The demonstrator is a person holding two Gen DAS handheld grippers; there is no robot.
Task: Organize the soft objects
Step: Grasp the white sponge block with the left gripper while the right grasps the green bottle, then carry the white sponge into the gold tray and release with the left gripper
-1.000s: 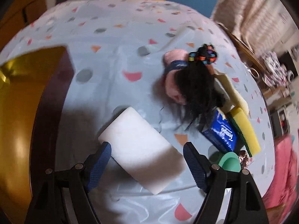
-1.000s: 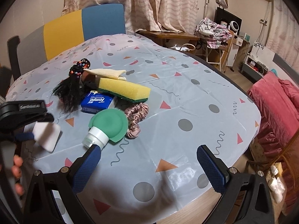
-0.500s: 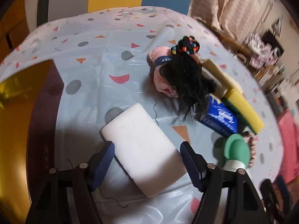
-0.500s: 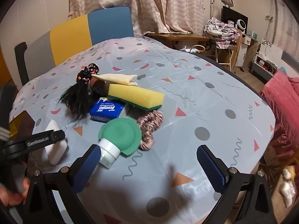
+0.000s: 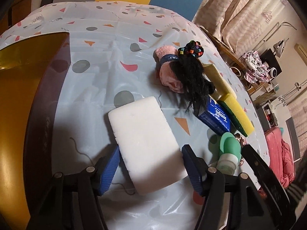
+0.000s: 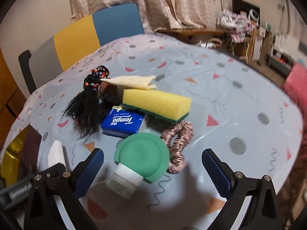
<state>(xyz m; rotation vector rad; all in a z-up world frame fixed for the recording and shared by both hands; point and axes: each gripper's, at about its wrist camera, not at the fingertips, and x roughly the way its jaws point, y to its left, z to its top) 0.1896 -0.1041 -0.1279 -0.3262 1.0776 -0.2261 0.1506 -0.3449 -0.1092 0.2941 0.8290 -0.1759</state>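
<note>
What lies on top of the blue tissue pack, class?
The yellow sponge overlaps the far edge of the blue tissue pack, and strands of the black hairpiece brush its left corner. The table under the pack is covered.

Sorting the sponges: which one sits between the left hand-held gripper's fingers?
The plain white rectangular foam sponge; the left hand-held gripper straddles it. The yellow sponge with green scouring base lies farther off.
</note>
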